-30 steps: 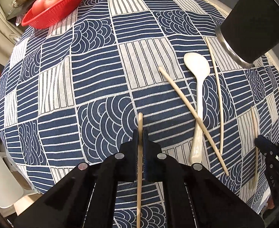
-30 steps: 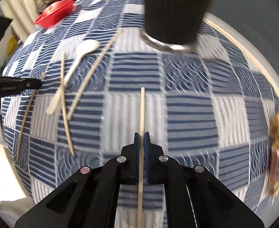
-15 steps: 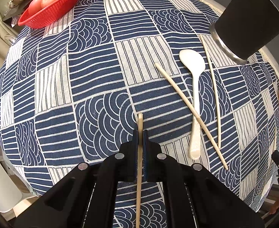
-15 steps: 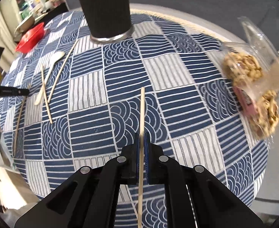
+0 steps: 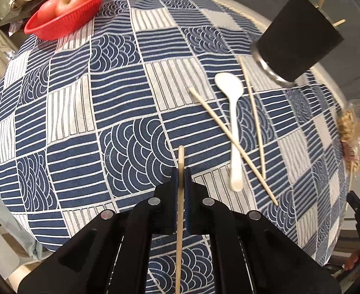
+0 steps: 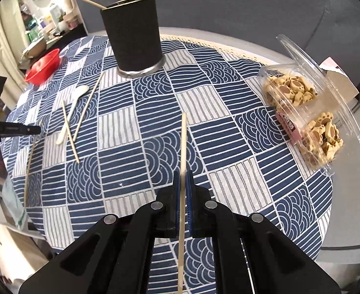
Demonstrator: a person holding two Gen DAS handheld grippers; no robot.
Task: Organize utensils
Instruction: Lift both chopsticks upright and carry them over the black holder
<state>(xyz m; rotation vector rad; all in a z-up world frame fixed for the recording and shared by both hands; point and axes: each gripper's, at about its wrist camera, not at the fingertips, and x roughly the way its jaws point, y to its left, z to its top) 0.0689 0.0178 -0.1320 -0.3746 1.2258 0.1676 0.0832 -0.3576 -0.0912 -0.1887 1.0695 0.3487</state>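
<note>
While a thin wooden chopstick (image 5: 180, 196) is clamped upright in the left gripper (image 5: 180, 178), a second wooden chopstick (image 6: 183, 161) is pinched in the right gripper (image 6: 183, 183); a white plastic spoon (image 5: 234, 127) and two loose chopsticks (image 5: 231, 139) are seen beside the black cylindrical holder (image 6: 133, 34) on the blue patterned tablecloth (image 6: 135, 166).

black hand-held gripper pair
left hand-held gripper (image 5: 180, 171) and right hand-held gripper (image 6: 183, 174): matte black arms, round silver screws, blue pads (image 5: 187, 196).

Six chopsticks are visible: two lie crossed near the one white spoon (image 6: 73, 112), one is in each gripper, and two stand in the one black cup (image 6: 133, 31) at twelve o'clock. One red basket (image 5: 64, 12) holds two apples. Two clear cookie boxes (image 6: 305, 112) lie at three o'clock.
</note>
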